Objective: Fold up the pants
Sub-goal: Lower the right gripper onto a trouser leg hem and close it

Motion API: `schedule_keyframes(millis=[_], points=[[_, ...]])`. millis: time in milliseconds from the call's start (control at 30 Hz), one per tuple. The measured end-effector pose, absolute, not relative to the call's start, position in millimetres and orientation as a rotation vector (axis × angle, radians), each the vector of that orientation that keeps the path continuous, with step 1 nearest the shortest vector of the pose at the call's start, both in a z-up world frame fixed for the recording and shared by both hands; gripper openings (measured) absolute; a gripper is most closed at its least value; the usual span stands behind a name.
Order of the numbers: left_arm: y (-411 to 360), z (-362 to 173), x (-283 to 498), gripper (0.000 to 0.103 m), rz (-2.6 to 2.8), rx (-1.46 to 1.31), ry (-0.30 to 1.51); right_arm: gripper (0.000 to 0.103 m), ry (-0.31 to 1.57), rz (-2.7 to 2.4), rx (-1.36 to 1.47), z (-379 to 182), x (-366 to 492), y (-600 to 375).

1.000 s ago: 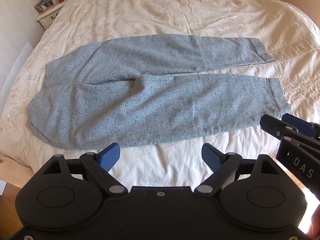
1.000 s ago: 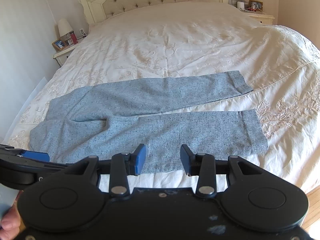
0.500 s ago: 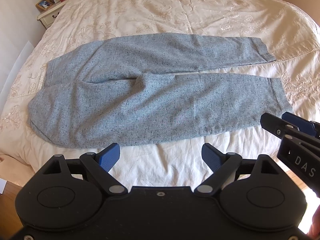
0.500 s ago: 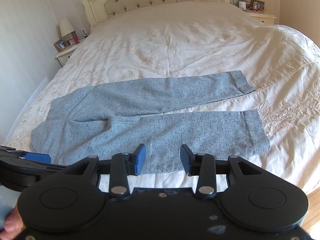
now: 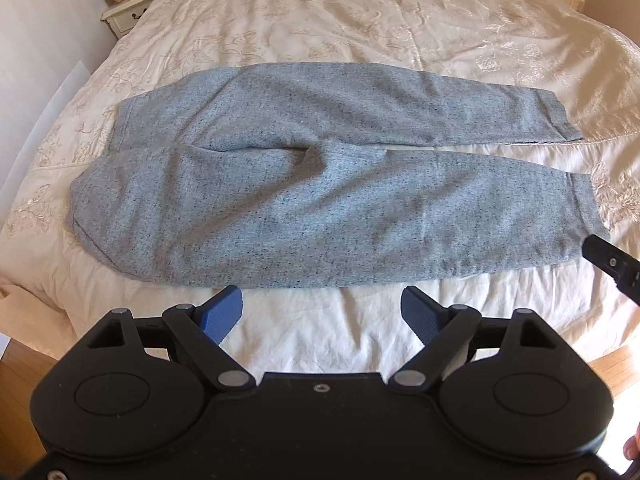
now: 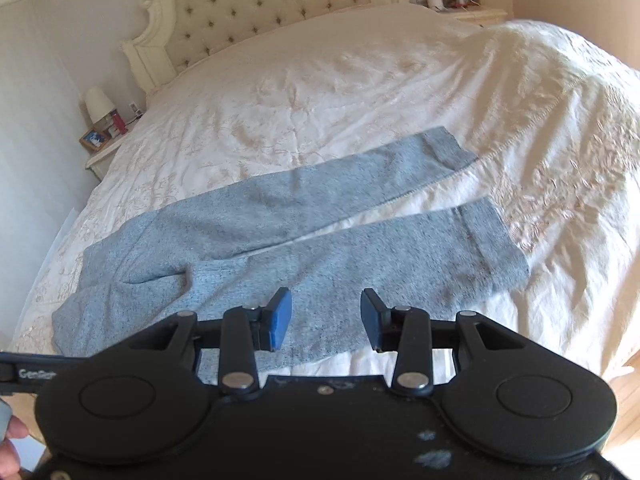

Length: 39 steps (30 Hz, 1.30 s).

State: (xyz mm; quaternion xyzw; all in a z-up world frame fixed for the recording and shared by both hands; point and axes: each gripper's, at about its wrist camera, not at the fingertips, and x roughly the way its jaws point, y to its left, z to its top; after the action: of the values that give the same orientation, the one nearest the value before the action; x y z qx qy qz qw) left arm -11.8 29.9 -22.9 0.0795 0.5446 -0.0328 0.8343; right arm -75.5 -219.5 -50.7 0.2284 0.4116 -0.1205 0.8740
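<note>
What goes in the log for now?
pants: flat on bed, unfolded | left gripper: open | right gripper: open

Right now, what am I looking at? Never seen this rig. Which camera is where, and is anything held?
No robot here: a person carries a hand-held gripper in each hand, each with a fisheye camera looking along its two blue-padded fingers. One picture is from the left hand-held gripper, the other from the right hand-held gripper. Both stand open and hold nothing. Grey pants lie flat and unfolded on a cream bedspread, waist to the left, legs running right. The headboard shows in the right view.
</note>
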Motion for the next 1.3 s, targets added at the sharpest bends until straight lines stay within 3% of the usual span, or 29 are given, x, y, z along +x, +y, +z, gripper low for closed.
schedule_keyframes(millis=[133,233,500,633,800,1067,1300], points=[[67.3,-38.3,-3.0,0.086,0.025,0.138,1.167,0.043,0.945,-0.389,0.706,-102.5,-73.7,-267.8],[94.4,-48.4,2.3,0.079,0.105,0.130,1.164,0.043,0.922,-0.500,0.832,-132.5,-74.8,-297.8],[149.5,-72.0,20.7,0.079,0.246,0.136,1.196,0.042,0.951,-0.632,1.001,-194.0,-52.3,-334.0],[154.9,-78.5,33.8,0.079,0.250,0.161,1.219,0.041,0.964,-0.551,0.871,-180.2,-2.7,-332.3],[157.1,-80.9,56.3,0.079,0.216,0.191,1.217,0.041,0.762,-0.459,0.872,-141.2,23.4,-338.1],[181.9,-96.9,84.1,0.080,0.237,0.157,1.254,0.043,0.871,-0.615,0.833,-145.1,-9.7,-331.8],[210.7,-111.1,104.2,0.080,0.299,0.167,1.283,0.042,0.898,-0.667,0.651,-130.2,43.4,-311.8]])
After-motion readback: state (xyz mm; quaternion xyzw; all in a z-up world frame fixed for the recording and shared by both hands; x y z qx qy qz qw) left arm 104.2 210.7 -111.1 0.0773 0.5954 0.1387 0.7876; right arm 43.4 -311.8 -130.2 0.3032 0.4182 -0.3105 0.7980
